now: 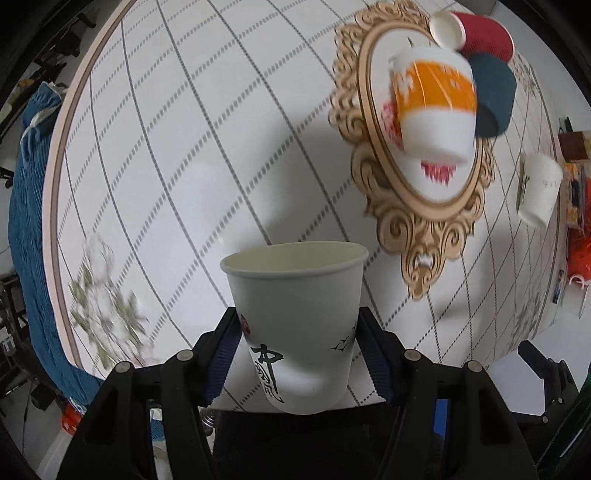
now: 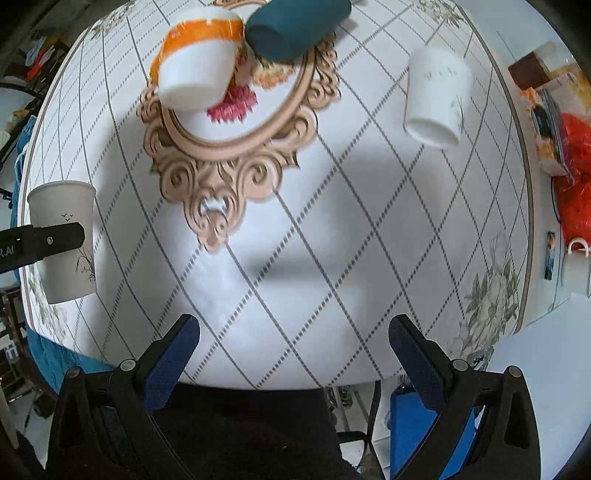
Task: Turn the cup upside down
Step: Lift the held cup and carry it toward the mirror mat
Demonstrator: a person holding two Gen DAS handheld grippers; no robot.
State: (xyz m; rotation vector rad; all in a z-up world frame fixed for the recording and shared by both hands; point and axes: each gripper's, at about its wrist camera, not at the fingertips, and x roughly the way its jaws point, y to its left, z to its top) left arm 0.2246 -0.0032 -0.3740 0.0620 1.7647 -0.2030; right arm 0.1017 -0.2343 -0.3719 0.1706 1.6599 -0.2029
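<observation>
**Paper cup pinched mouth-up, flip not yet made**

Closest to me, my left gripper (image 1: pixel 297 354) is pinching the pale paper cup (image 1: pixel 295 317) by its lower wall, one blue ribbed pad on each side. The cup is lifted clear of the table, rim upward, with black calligraphy and small bird marks facing the lens. I judge the grip sits low on the body so the rim stays free to meet the surface once the wrist rolls over. From the other camera the same cup shows at the far left, with a black finger across it.

My right gripper (image 2: pixel 293 363) is spread wide with nothing between its pads, hanging over the near edge of the table. I read it as parked out of the way.

Below and ahead lies the round table (image 1: pixel 184 147), white with a grey diamond grid and flower prints. Further off sits an ornate oval tray (image 1: pixel 424 229) with a carved scroll rim. On it an orange-and-white cup (image 1: pixel 434 103) rests inverted. Behind it a dark teal cup (image 1: pixel 495 92) and a red ribbed cup (image 1: pixel 480 33) lie tipped over. Beside the tray, on the bare table, a white paper cup (image 2: pixel 437 94) stands upside down, which suggests where flipped cups are meant to end up.
</observation>
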